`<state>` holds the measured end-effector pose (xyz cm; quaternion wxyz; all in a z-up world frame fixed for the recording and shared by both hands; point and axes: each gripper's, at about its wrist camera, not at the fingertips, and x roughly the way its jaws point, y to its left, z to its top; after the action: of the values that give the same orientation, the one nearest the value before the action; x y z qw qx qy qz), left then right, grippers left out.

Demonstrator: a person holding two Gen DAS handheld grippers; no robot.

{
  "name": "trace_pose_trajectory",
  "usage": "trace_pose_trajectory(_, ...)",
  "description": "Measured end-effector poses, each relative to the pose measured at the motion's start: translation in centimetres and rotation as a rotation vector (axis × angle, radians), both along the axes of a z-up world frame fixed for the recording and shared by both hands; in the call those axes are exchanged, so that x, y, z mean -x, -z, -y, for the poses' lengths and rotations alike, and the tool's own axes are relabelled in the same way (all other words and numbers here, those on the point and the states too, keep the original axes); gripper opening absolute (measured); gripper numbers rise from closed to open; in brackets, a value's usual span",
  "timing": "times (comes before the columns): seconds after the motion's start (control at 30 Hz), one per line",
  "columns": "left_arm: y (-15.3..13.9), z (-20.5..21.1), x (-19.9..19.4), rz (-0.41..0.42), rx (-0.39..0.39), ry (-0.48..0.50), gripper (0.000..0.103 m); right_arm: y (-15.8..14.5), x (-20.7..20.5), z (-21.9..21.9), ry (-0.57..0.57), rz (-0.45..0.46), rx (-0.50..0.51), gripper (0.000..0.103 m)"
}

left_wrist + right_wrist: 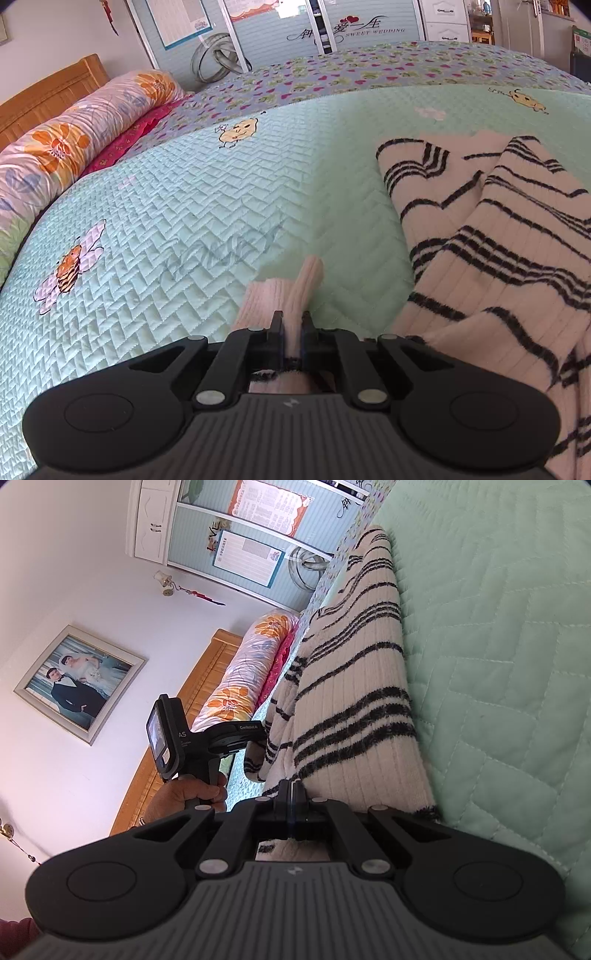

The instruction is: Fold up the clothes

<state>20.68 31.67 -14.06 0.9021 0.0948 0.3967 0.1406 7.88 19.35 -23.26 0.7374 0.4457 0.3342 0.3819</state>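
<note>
Fabric fills the gap between our left gripper [291, 332] fingers in the left wrist view: the jaws are clamped on a cream ribbed edge of the striped sweater [509, 236], and a cuff-like tab of that knit sticks out just beyond the fingertips. The rest of the sweater lies to the right of the fingers, draped in loose folds over the green quilted bedspread [192, 236], with bare quilt ahead and to the left. In the right wrist view our right gripper [293, 797] is fully closed, its jaws pressed together at the near edge of the same sweater; we judge that it pinches the knit, though the contact itself is hidden behind the fingers. The garment runs away from those fingertips as a long, black-striped band, with quilt on the right of it. To the left of the fingers we see the left gripper held in a hand [192, 794], close to the sweater's other side. We read this as the grasp step of a fold, both edges taken and nothing yet turned over. The next move, as we judge it, calls for lifting both held edges together, keeping the knit taut between them, and carrying them over the body of the sweater without dragging the bedspread.
</note>
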Motion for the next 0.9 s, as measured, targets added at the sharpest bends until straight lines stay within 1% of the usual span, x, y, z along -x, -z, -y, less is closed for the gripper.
trace_pose_trajectory(0.23,-0.8,0.5,0.3,0.014,-0.022,0.014,0.008,-0.5,0.0,0.1,-0.009,0.003,0.019,0.001)
trace_pose_trajectory(0.3,-0.8,0.6,0.4,0.012,-0.03,0.014,0.008,-1.2,0.2,0.0,-0.026,0.018,0.031,0.009)
trace_pose_trajectory(0.33,-0.8,0.6,0.4,0.011,-0.033,0.015,0.008,-2.0,0.4,-0.1,-0.034,0.039,0.038,0.018)
trace_pose_trajectory(0.37,-0.7,0.6,0.5,0.01,-0.038,0.017,0.008,-2.8,0.5,-0.2,-0.043,0.062,0.045,0.021)
trace_pose_trajectory(0.4,-0.7,0.7,0.5,0.01,-0.044,0.018,0.008,-3.7,0.7,-0.3,-0.051,0.084,0.053,0.021)
trace_pose_trajectory(0.5,-0.5,0.7,0.5,0.004,-0.052,0.017,0.008,-6.9,0.5,-0.4,-0.034,0.195,0.041,0.021)
trace_pose_trajectory(0.63,-0.2,0.9,0.5,-0.007,-0.064,0.02,0.008,-7.8,-2.8,-0.2,0.0,0.205,0.037,0.022)
trace_pose_trajectory(0.7,0.0,1.0,0.4,-0.012,-0.071,0.021,0.008,-5.5,-5.1,-1.1,-0.033,0.117,0.115,0.022)
trace_pose_trajectory(0.73,0.2,1.1,0.4,-0.015,-0.073,0.02,0.008,-3.8,-5.7,-1.8,-0.051,0.082,0.179,0.015)
trace_pose_trajectory(0.77,0.3,1.1,0.3,-0.017,-0.075,0.019,0.008,-2.0,-6.3,-2.5,-0.069,0.048,0.245,0.0)
trace_pose_trajectory(0.83,0.5,1.3,0.3,-0.023,-0.08,0.017,0.008,-1.8,-6.8,-1.6,-0.064,0.02,0.174,0.0)
trace_pose_trajectory(0.9,0.7,1.4,0.2,-0.028,-0.087,0.014,0.008,-1.8,-6.5,-2.0,-0.068,0.056,0.205,0.0)
